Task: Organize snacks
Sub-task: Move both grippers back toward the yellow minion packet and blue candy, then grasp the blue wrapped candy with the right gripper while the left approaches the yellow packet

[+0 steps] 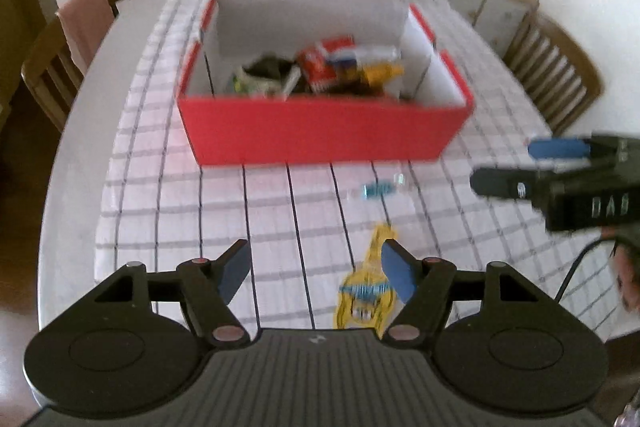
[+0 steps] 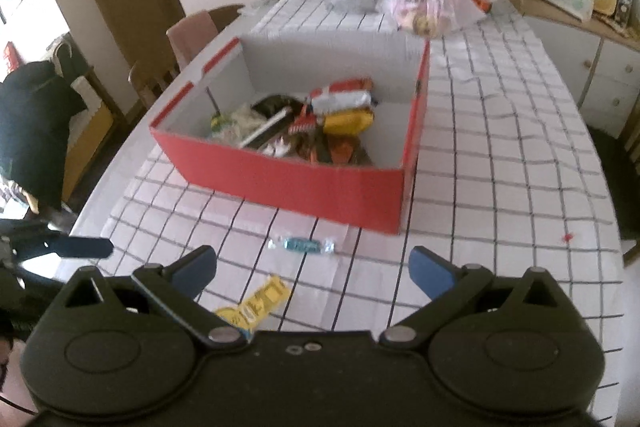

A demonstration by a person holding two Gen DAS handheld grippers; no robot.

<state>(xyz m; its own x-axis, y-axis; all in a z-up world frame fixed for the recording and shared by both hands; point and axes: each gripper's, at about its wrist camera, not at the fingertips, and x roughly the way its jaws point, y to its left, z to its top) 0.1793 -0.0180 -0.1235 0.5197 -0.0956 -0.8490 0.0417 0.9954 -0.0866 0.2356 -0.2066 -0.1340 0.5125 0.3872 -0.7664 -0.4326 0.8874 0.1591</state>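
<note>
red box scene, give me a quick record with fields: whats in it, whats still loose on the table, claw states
container: red box, open top, white inside, on the checked tablecloth
in box: mixed snack packets piled in the middle
loose, nearer: yellow packet, flat on the cloth
loose, farther: blue wrapped candy, between the yellow packet and the box
left claw: open, empty, right finger over the yellow packet's edge
right claw: open, empty
behind box: two plastic bags
</note>
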